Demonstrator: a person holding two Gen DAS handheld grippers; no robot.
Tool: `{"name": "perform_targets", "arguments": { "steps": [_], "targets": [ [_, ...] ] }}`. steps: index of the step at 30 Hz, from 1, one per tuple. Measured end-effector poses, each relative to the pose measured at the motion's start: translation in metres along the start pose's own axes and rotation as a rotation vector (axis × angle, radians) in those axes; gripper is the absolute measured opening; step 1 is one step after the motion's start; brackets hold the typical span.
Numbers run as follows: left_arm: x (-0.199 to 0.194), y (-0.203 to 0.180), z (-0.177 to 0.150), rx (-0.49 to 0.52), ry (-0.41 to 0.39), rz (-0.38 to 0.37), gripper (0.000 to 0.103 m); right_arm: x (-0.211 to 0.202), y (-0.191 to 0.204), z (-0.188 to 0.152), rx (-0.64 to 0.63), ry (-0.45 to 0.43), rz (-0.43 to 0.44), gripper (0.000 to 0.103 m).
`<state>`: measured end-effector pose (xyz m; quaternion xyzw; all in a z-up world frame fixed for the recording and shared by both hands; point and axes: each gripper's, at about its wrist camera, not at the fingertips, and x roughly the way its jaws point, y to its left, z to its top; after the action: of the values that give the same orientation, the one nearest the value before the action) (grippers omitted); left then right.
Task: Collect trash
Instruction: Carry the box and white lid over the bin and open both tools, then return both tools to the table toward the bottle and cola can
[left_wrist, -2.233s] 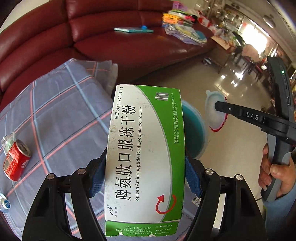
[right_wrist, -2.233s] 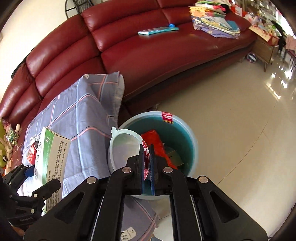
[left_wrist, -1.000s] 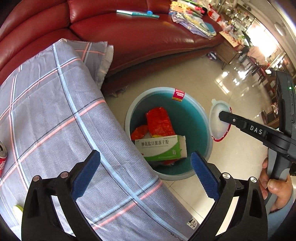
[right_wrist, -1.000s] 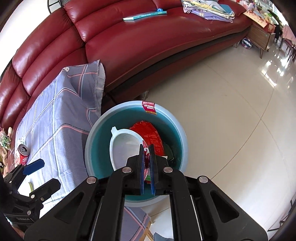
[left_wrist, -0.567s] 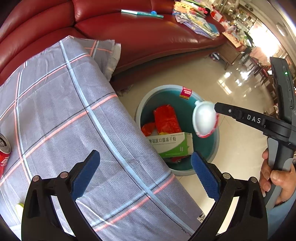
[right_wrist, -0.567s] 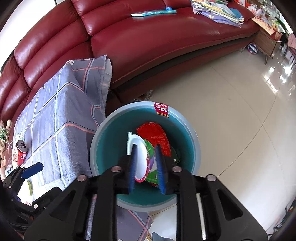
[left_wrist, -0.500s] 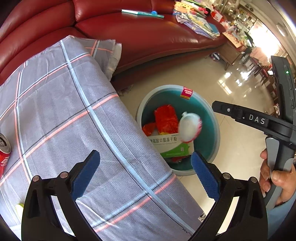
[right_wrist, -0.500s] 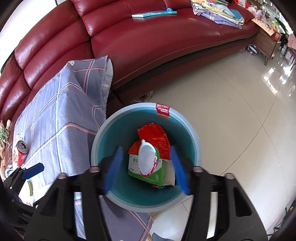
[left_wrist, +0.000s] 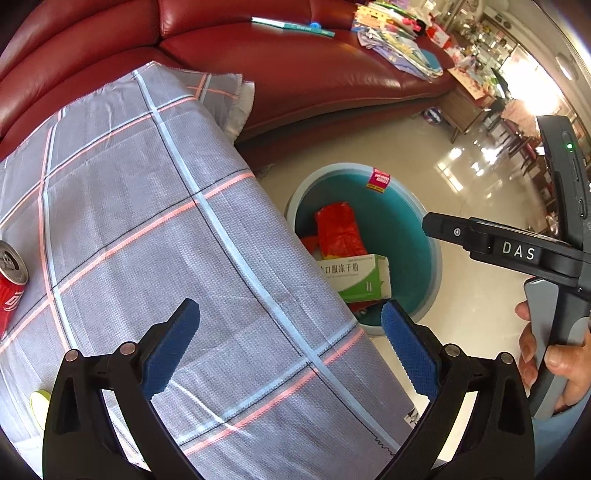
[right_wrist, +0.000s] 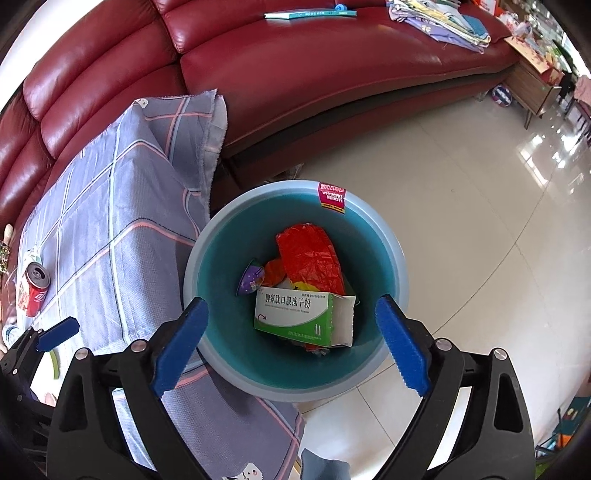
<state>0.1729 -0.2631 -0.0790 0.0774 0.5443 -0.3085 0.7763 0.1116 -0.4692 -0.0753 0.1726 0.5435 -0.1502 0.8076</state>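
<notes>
Here, both tongs apart and empty, right tongs (right_wrist: 291, 345) just opened over bin (right_wrist: 397, 266)

Both views bright, daylit. Light comes from upper right: blown-out white patch by far windows, w/ glare streaks on the glossy floor tiles (left_wrist: 476, 155) and sheen on the red leather sofa (right_wrist: 332, 70). Shadows soft, short. Focus sharp across centre, no motion blur. Heavy fisheye bend at edges; corners vignetted black.
</notes>
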Motion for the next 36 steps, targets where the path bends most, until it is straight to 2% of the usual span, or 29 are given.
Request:
{"name": "perform_targets", "arguments": {
  "steps": [16, 20, 26, 36],
  "targets": [
    [-0.049, 0.05, -0.032, -0.087, -0.055, 0.043, 0.099, -0.021, 0.062, -0.021, -0.101, 0.012, 0.036, 0.088],
    [-0.061, 0.068, -0.044, -0.131, -0.066, 0.052, 0.099, -0.028, 0.084, -0.028, -0.132, 0.02, 0.055, 0.093],
    [-0.078, 0.095, -0.063, -0.188, -0.076, 0.058, 0.099, -0.037, 0.122, -0.04, -0.197, 0.021, 0.061, 0.093],
    [-0.113, 0.162, -0.094, -0.267, -0.115, 0.125, 0.099, -0.041, 0.199, -0.05, -0.309, 0.037, 0.076, 0.093]
  ]
}}
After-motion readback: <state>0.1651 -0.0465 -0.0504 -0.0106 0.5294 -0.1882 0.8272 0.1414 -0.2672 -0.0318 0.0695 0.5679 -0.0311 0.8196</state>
